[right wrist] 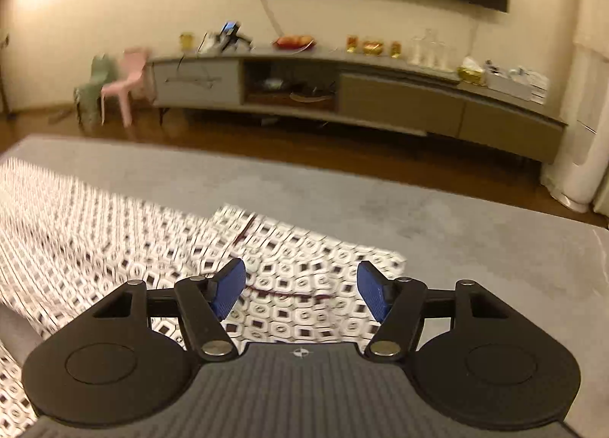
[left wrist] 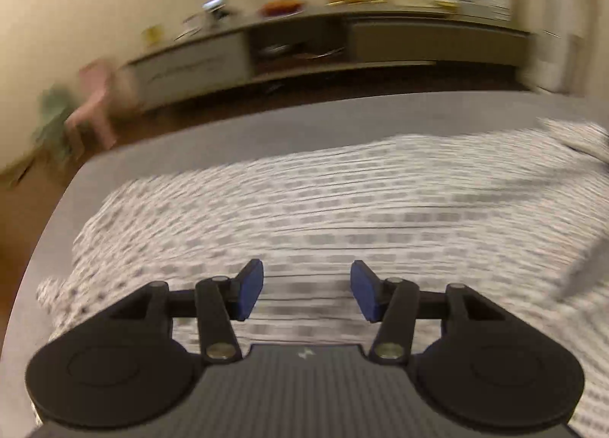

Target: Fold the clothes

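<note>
Garment on mat; cabinet behind.

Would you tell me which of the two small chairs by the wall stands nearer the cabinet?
The pink chair; it stands right beside the cabinet's left end, while the green chair is farther out, on its far side.

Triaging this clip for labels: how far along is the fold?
Early, by the look of it. Done: the patterned garment is laid out on the grey surface, and one part near the right gripper may already be turned over, though blur hides it. In hand: nothing; the left gripper and the right one are both open above the cloth. Left: grasping an edge and making the folds.
</note>
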Motion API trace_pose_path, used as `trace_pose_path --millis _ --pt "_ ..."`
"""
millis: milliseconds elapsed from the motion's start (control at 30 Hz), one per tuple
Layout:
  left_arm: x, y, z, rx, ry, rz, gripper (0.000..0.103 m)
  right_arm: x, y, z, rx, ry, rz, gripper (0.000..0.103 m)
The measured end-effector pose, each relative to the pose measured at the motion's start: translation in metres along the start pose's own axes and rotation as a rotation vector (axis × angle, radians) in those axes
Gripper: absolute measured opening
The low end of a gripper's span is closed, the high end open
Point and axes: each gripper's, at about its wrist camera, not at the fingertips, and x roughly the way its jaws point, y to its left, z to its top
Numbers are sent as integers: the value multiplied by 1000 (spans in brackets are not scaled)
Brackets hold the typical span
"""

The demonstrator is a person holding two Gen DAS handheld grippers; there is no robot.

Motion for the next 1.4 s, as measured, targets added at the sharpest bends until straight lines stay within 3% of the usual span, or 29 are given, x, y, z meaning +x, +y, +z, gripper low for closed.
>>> trace_pose_path --millis 100,167,200,333,400,500,567,633,667,700,733,833,1000,1167,1300,1400 --pt "9 26 1 -71 11 16 51 6 6 -4 40 46 -3 62" --pt "15 38 2 -105 22 24 51 -6 16 0 49 50 -5 30" --pt "18 42 2 -113 32 39 51 -13 20 2 48 47 -4 6" --pt "25 62 -3 -177 60 47 56 -48 13 6 91 1 -42 5" --pt "24 66 -3 -171 66 86 56 -73 -2 6 146 -22 -85 5" --pt "24 75 -4 -187 70 126 56 -124 -47 -17 376 -14 -258 6" --pt "23 80 -4 -208 80 138 56 -148 -70 -50 494 46 -346 7" --pt "21 80 -3 -207 88 152 52 -159 -79 -85 544 141 -398 18" --pt "19 80 -1 -201 82 151 50 -166 -81 -95 559 141 -426 24" --pt "15 80 2 -194 68 143 50 -174 -82 -99 569 114 -455 38" --pt "12 79 4 -188 54 135 50 -179 -80 -95 554 84 -475 43" --pt "10 75 10 -140 41 109 50 -168 -57 -61 419 40 -401 46" --pt "35 82 4 -76 74 150 54 -79 -29 -34 230 213 -299 45" --pt "44 95 10 -94 60 197 54 -17 -45 -7 242 209 -294 45" --pt "51 103 15 -108 53 258 52 24 -51 16 203 197 -382 45" --pt "45 117 18 -147 48 269 50 11 -50 23 228 200 -411 45"
